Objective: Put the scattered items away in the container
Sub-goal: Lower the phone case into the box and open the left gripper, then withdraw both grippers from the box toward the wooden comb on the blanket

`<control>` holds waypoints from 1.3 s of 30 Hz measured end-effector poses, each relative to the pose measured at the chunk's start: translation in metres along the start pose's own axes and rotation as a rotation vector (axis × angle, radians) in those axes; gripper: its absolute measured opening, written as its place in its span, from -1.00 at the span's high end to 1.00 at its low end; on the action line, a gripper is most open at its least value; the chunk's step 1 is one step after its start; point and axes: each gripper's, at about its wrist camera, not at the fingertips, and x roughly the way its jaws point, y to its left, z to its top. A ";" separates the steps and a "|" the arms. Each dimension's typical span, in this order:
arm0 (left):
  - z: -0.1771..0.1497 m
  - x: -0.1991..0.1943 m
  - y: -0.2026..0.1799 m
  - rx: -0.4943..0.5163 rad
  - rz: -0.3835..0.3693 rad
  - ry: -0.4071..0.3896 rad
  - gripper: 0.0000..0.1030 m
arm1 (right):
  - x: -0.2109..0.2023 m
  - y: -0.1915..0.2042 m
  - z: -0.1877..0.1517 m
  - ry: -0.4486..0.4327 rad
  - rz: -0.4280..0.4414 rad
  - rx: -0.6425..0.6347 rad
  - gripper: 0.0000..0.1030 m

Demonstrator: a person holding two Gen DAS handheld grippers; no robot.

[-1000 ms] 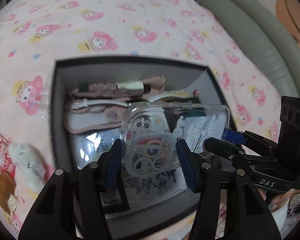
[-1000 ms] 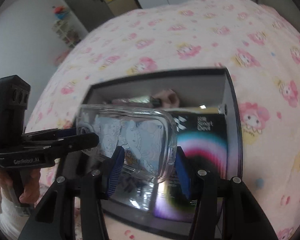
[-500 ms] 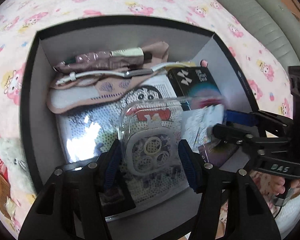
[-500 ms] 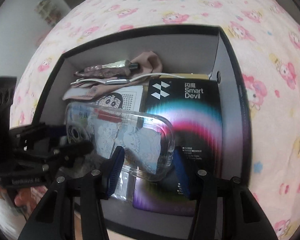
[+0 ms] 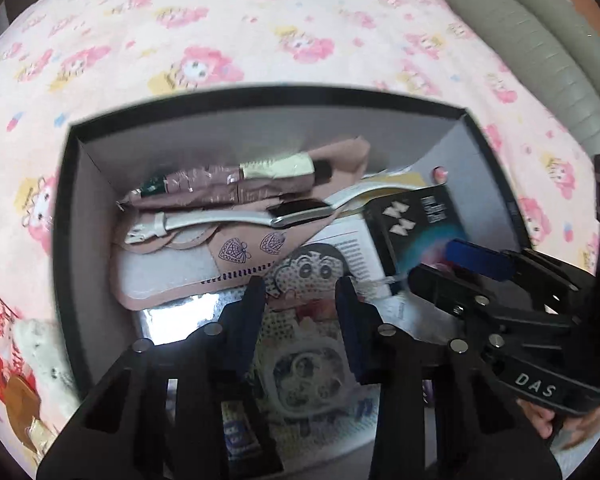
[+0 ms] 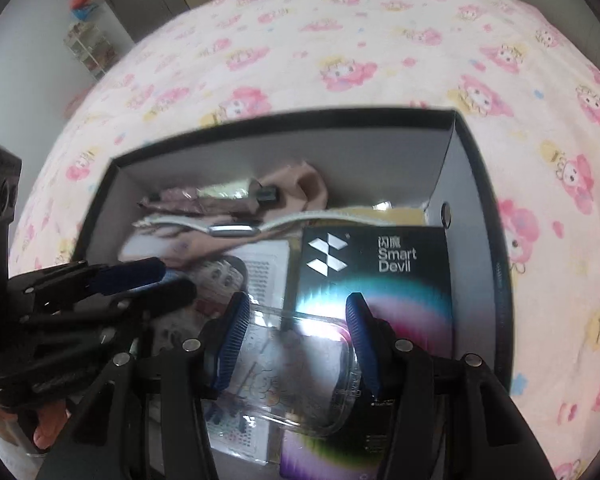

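The bed (image 5: 260,32), under its pink cartoon-print blanket, carries the open black box (image 5: 66,216) that serves as the container. Inside, at the far end, lie a pink pouch (image 5: 204,276), a foil packet (image 5: 220,184) and a white watch (image 5: 236,220); on the right lies a black carton (image 6: 374,276) printed "Smart Devil", and a cartoon sheet (image 5: 312,268) covers the floor of the box.

A second ago both tools held the clear phone case (image 6: 300,364) above the box; half a second ago it was lowered inside. Now it rests flat at the near end, overlapping the sheet and the carton. The left gripper (image 5: 300,312) has drawn back, its fingers spread and touching nothing. The right gripper (image 6: 296,340) has its fingers spread too, one on either side of the case; whether they touch its edges I cannot tell, though it looks released. I judge this item tidied, so the next step is probably to lift both tools out and fetch another.

The left view alone shows what remains outside: a white plush toy (image 5: 36,344) and a red packet (image 5: 4,340) on the blanket, left of the box. The right view alone shows the carton's lettering and the case's outline clearly; in the left view the case is a blur behind the fingers.
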 end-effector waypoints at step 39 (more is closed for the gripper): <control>-0.069 -0.026 -0.006 0.021 -0.133 0.026 0.22 | -0.023 0.008 -0.055 0.076 -0.031 -0.099 0.18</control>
